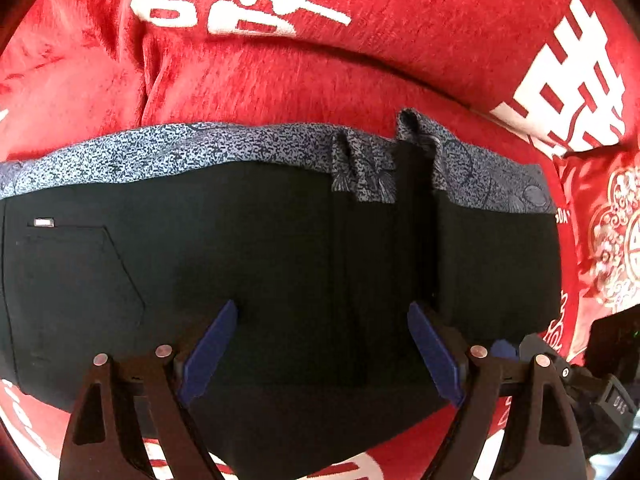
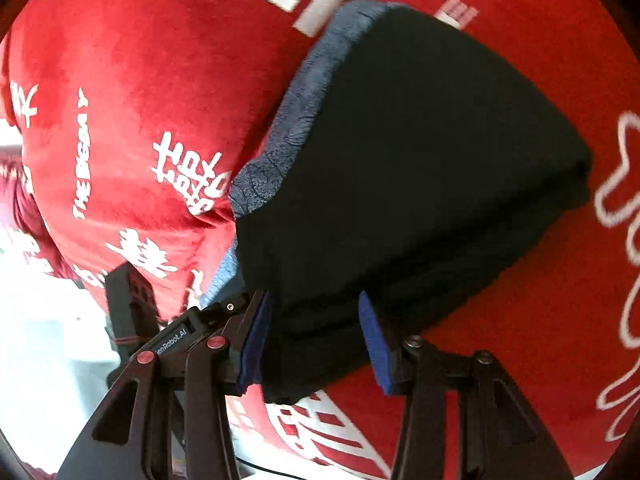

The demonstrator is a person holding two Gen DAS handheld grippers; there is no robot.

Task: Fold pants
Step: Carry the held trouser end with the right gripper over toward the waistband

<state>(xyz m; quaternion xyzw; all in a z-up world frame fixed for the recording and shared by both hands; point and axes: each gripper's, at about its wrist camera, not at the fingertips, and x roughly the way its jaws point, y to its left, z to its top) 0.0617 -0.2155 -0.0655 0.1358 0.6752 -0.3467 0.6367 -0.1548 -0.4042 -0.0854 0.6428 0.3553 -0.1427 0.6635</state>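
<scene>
The black pants (image 1: 248, 248) lie folded into a compact stack on the red blanket, with a blue-grey patterned waistband lining (image 1: 192, 148) showing along the far edge. My left gripper (image 1: 322, 312) is open, its blue pads just above the near part of the stack. In the right wrist view the folded pants (image 2: 420, 152) show as a thick black stack with the patterned lining (image 2: 296, 120) on the left. My right gripper (image 2: 314, 300) is open at the stack's near corner, blue pads either side of the fabric edge.
A red blanket (image 1: 300, 76) with white characters covers the surface. A red patterned cushion (image 1: 600, 232) lies at the right. The other gripper's black body (image 2: 132, 300) shows at the left in the right wrist view, near a white area (image 2: 48, 340).
</scene>
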